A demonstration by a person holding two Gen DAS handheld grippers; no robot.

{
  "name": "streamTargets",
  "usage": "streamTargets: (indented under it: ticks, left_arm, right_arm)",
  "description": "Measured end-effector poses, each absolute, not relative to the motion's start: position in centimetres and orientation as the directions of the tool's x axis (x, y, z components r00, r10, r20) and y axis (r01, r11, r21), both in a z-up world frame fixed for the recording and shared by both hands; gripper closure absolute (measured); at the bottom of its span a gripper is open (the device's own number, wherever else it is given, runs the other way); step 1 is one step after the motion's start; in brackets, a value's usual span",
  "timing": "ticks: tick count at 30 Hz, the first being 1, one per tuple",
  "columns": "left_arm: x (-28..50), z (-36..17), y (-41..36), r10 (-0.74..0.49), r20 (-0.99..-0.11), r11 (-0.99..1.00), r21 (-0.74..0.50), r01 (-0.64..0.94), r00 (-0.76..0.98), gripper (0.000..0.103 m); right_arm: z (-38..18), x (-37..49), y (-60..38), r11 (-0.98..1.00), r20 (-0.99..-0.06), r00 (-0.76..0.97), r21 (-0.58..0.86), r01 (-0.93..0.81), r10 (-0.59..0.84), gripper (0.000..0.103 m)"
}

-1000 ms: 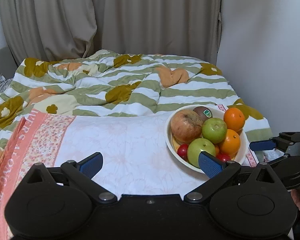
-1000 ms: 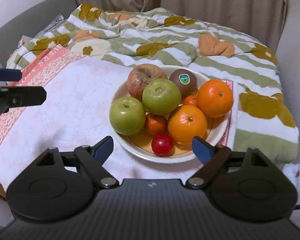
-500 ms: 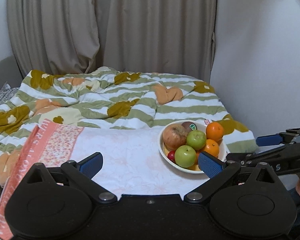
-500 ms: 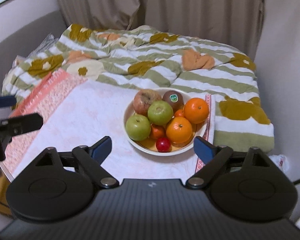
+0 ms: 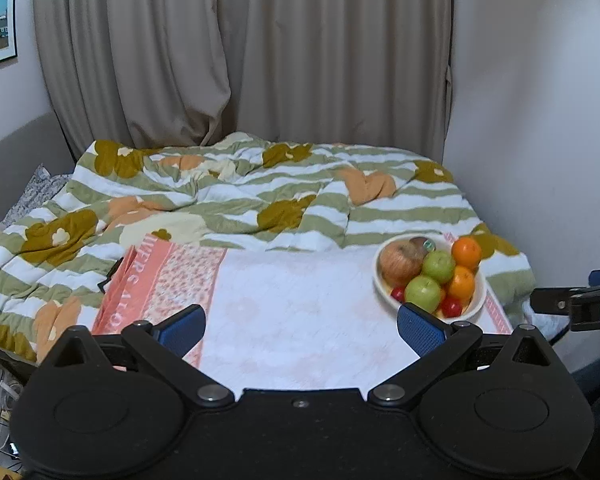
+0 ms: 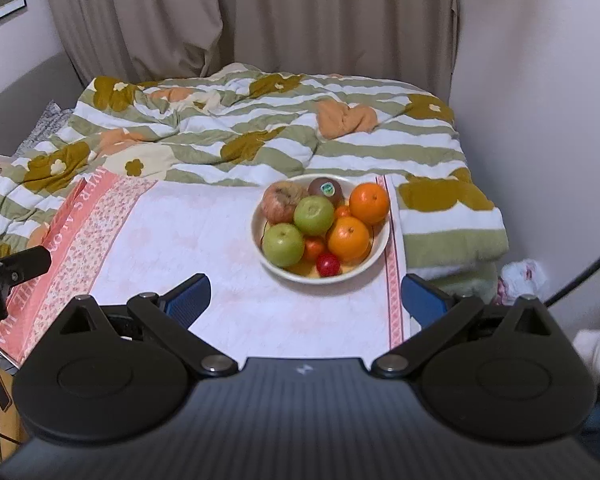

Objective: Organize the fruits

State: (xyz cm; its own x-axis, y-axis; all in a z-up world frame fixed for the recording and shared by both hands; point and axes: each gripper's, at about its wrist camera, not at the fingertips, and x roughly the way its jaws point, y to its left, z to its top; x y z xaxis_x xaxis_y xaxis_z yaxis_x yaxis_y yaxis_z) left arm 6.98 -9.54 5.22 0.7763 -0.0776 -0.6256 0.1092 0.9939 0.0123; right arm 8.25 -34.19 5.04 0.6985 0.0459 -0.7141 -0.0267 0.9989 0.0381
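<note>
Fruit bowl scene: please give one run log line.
left gripper: open, empty | right gripper: open, empty | fruit bowl: full, on towel

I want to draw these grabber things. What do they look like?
Each hand-held gripper is black, with two round discs, silver pivot screws and slanted arms ending in blue textured pads. The left hand-held gripper has a plain matte body; the right hand-held gripper has a ribbed grey body with a small white logo.

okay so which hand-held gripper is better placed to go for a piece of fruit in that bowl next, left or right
Probably the right hand-held gripper. In its view the bowl sits nearly centred ahead of its open jaws. From the left hand-held gripper, also open and empty, the bowl lies off to its right side, beyond its right finger.
</note>
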Motion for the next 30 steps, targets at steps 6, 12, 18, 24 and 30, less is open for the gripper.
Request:
streamTargets:
  ticks: [6,12,18,24,30]
  left_arm:
    - [6.5,4.3,-6.8,-0.087,-0.646,0.993,0.004,0.117,0.758,0.000]
    - [6.3,4.0,-4.9,-0.105,-0.655,0.992,-0.015,0.127,0.748,0.000]
    - [6.6,4.0,-4.4,-0.111,-0.652,0.991,-0.015,0.133,0.750,0.000]
    - [6.7,4.1,-4.3,-0.115,-0.646,0.990,-0.016,0.138,0.754,0.000]
    - [6.7,4.2,-4.1,-0.114,-0.639,0.991,-0.018,0.134,0.761,0.000]
  right_arm:
    - [4.4,7.0,-31.3,1.000,-0.724,0.689,0.013,0.007,0.004,0.000]
    - [4.2,6.7,-30.1,0.999,-0.731,0.682,0.010,0.037,-0.018,0.000]
    - [4.2,6.8,-29.5,0.999,-0.734,0.679,0.005,0.048,-0.029,0.000]
    - [4.2,6.8,-29.4,0.999,-0.735,0.678,0.003,0.049,-0.030,0.000]
    - [4.1,6.8,-29.3,0.999,-0.736,0.676,0.005,0.051,-0.031,0.000]
